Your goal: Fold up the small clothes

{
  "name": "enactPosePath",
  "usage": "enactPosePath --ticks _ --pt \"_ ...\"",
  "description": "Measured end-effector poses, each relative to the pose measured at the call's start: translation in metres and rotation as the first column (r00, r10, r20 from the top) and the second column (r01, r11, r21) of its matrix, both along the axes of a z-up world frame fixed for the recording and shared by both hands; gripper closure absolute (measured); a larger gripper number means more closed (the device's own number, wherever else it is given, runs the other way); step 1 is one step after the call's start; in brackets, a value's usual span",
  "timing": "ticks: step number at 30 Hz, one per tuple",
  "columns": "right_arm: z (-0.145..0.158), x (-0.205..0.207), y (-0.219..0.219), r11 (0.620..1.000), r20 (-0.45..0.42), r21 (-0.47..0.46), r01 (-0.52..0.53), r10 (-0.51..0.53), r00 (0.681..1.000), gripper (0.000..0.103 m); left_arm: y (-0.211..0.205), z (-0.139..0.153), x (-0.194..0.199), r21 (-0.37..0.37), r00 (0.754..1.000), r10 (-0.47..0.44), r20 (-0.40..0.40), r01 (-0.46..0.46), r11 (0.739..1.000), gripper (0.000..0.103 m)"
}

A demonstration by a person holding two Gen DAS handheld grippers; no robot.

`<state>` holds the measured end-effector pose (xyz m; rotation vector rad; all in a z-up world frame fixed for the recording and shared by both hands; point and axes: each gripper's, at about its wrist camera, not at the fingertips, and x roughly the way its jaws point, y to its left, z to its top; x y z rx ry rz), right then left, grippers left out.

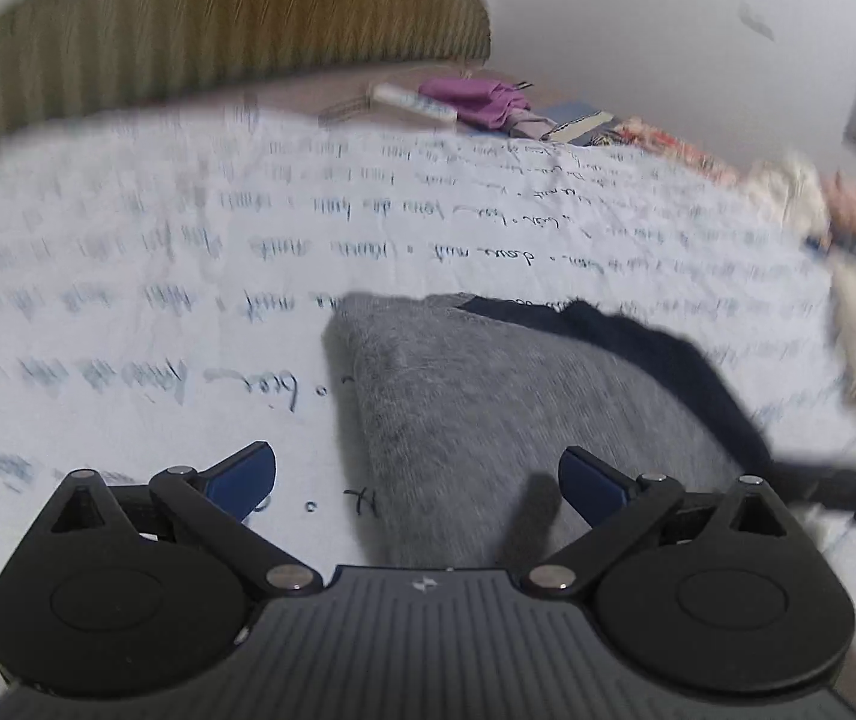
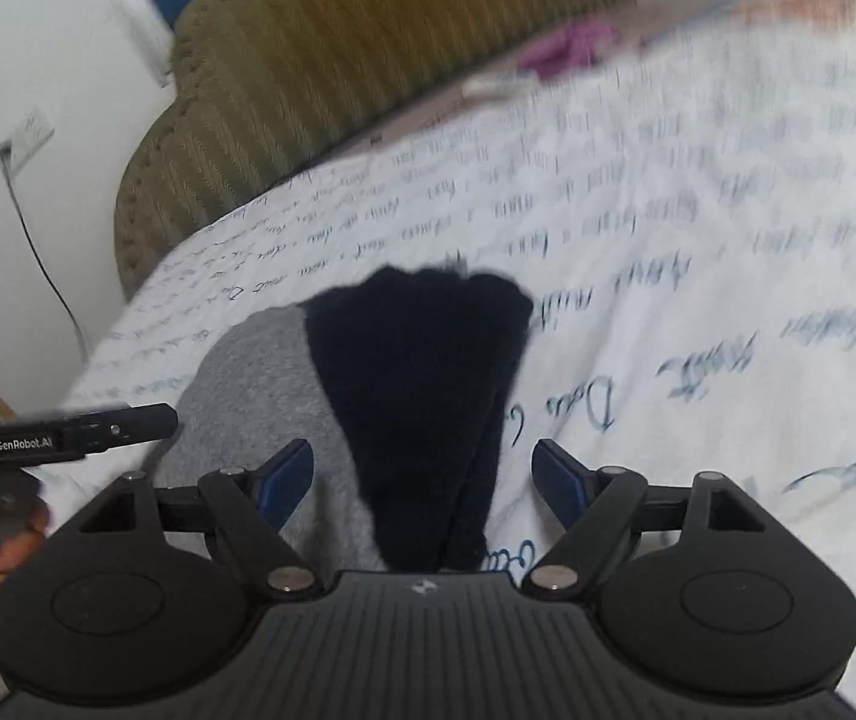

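A white bed sheet point(image 1: 128, 312) printed with lines of handwriting covers the work surface, with an olive ribbed cushion point(image 1: 218, 18) against a pale wall behind it and a purple bundle point(image 1: 476, 99) and other odds and ends along the far edge. The task's thing, a small grey garment point(image 1: 488, 420) with a dark navy part point(image 2: 422, 396) lying on or beside it, sits on the sheet directly in front of both grippers. The left gripper point(image 1: 416, 480) has its jaws wide apart, empty, one blue pad over bare sheet and the other over the grey cloth. The right gripper point(image 2: 422, 483) also stands open, its pads either side of the navy part without pressing on it; nothing is held. The risk from here looks like this: both views are smeared by motion, so a grab made now could close on the sheet along with the garment, or catch only the top layer and pull the fold apart. The navy part seems thick and fuzzy, so it may spring open once released. The two grippers are close together, and could knock each other or drag the pile sideways.
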<state>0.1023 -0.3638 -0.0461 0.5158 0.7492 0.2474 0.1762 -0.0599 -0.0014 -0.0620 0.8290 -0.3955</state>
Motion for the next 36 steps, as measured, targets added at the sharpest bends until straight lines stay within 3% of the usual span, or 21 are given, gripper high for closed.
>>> enactPosePath --ticks 3,6,9,11,12,14,15,16,17,20,23,25,28,29,30,31,32,33,36 --pt "-0.019 0.025 -0.013 0.992 -0.043 0.123 -0.011 0.016 0.999 0.022 0.021 -0.016 0.036 -0.174 0.99 -0.005 -0.144 -0.021 0.984 0.002" --pt "-0.029 0.048 -0.021 0.968 -0.028 0.248 -0.033 0.041 0.999 0.021 0.028 -0.035 0.061 -0.285 0.973 -0.027 -0.228 -0.04 0.958 0.006" --pt "-0.035 0.07 -0.019 0.936 -0.022 0.347 -0.052 0.064 0.998 0.021 0.025 -0.044 0.076 -0.376 0.968 -0.061 -0.243 -0.036 0.926 0.01" --pt "-0.037 0.083 -0.011 0.934 -0.015 0.353 -0.054 0.063 0.998 0.021 0.02 -0.047 0.082 -0.416 0.967 -0.08 -0.243 -0.029 0.909 0.024" --pt "-0.036 0.087 -0.006 0.936 -0.006 0.346 -0.067 0.073 0.997 0.023 0.017 -0.047 0.084 -0.416 0.968 -0.075 -0.241 -0.033 0.909 0.027" --pt "-0.033 0.093 0.003 0.951 0.001 0.296 -0.088 0.092 0.996 0.043 0.01 -0.045 0.085 -0.368 0.976 -0.059 -0.209 -0.023 0.929 0.053" --pt "-0.031 0.093 0.007 0.957 0.002 0.274 -0.097 0.101 0.995 0.06 0.008 -0.043 0.082 -0.332 0.981 -0.046 -0.186 -0.019 0.943 0.056" --pt "-0.028 0.092 0.009 0.958 0.009 0.269 -0.101 0.103 0.995 0.07 0.005 -0.038 0.078 -0.295 0.987 -0.042 -0.155 -0.006 0.955 0.068" --pt "-0.025 0.089 0.009 0.96 0.025 0.259 -0.109 0.106 0.994 0.072 0.001 -0.033 0.071 -0.261 0.993 -0.047 -0.106 0.018 0.965 0.075" --pt "-0.006 0.078 0.012 0.977 0.099 0.169 -0.13 0.114 0.988 0.08 -0.014 -0.013 0.051 -0.148 0.996 -0.074 0.04 0.08 0.986 0.078" --pt "0.012 0.077 0.011 0.986 0.157 0.116 -0.117 0.098 0.983 0.081 -0.026 0.002 0.045 -0.094 0.986 -0.089 0.143 0.103 0.99 0.078" --pt "0.017 0.082 0.007 0.992 0.176 0.099 -0.084 0.066 0.982 0.081 -0.034 0.004 0.053 -0.065 0.984 -0.084 0.154 0.095 0.993 0.076" --pt "0.005 0.102 0.006 0.998 0.063 0.059 -0.027 0.023 0.998 0.072 -0.041 -0.005 0.066 0.021 0.994 -0.042 0.098 0.04 0.999 0.06" --pt "0.001 0.103 0.007 1.0 0.025 0.016 0.003 -0.003 1.0 0.07 -0.04 -0.006 0.064 0.062 0.994 -0.015 0.104 0.009 0.998 0.061" --pt "0.002 0.098 0.008 0.999 0.019 -0.028 0.026 -0.025 1.0 0.062 -0.037 -0.004 0.058 0.085 0.992 0.001 0.13 -0.012 0.996 0.059" --pt "0.005 0.089 0.009 0.997 0.036 -0.063 0.048 -0.045 0.998 0.057 -0.032 0.0 0.051 0.089 0.988 0.004 0.152 -0.017 0.996 0.048" --pt "0.009 0.078 0.008 0.992 0.058 -0.097 0.076 -0.071 0.996 0.056 -0.027 0.003 0.042 0.092 0.986 0.007 0.168 -0.023 0.995 0.034" --pt "0.016 0.065 0.009 0.984 0.081 -0.143 0.106 -0.096 0.992 0.056 -0.022 0.007 0.032 0.097 0.983 0.02 0.182 -0.038 0.995 0.029" --pt "0.036 0.018 0.024 0.936 0.17 -0.318 0.153 -0.103 0.98 0.056 -0.011 0.014 -0.005 0.1 0.977 0.039 0.208 -0.061 0.993 0.024"
